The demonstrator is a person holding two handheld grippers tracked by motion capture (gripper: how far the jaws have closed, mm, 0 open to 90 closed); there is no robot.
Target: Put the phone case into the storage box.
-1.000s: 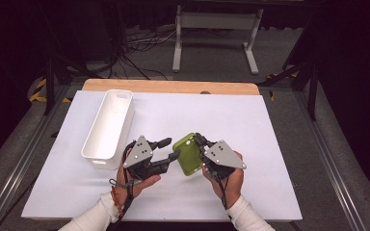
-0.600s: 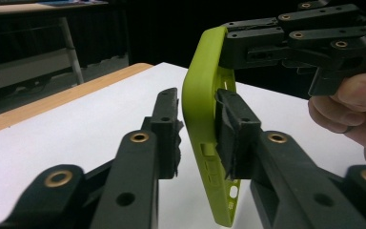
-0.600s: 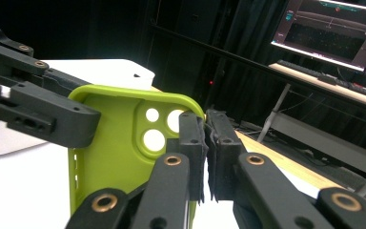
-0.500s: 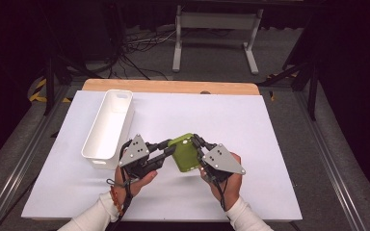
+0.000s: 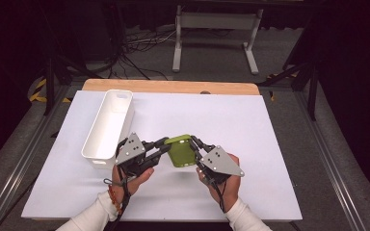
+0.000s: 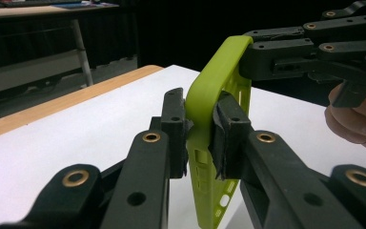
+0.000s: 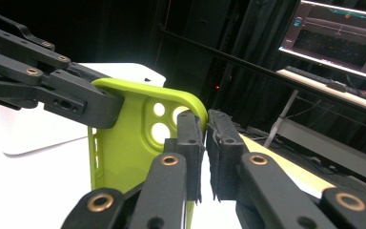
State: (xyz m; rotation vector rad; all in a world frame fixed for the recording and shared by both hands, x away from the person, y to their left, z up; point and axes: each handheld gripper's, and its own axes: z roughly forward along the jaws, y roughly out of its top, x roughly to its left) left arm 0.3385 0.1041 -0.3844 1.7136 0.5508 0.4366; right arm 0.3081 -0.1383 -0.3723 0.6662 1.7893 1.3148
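**A:** Where's the phone case (image 5: 181, 151) now?

**B:** Lower middle of the high view, held up off the white counter (image 5: 270, 144) between the two tools. The left tool (image 5: 163, 145) has just been closing, and in its own view its jaws pinch the case's rim (image 6: 205, 114). The right tool (image 5: 195, 145) is pressed together on the opposite edge, near the camera cut-outs (image 7: 159, 121).

**A:** So both are pinching it?

**B:** Yes, each on a thin rim. To do this well, I'd keep both grips light and level; the case looks soft, so squeezing or pulling apart would likely bend it or let a rim slip out.

**A:** Which way does it point?

**B:** From above, its long axis runs roughly from the top of the frame toward the bottom, slightly tilted. The gripper views show it standing on edge rather than lying flat.

**A:** Anything nearby?

**B:** A white bin (image 5: 109, 127) at left of centre, just beside the left hand (image 5: 132, 175).
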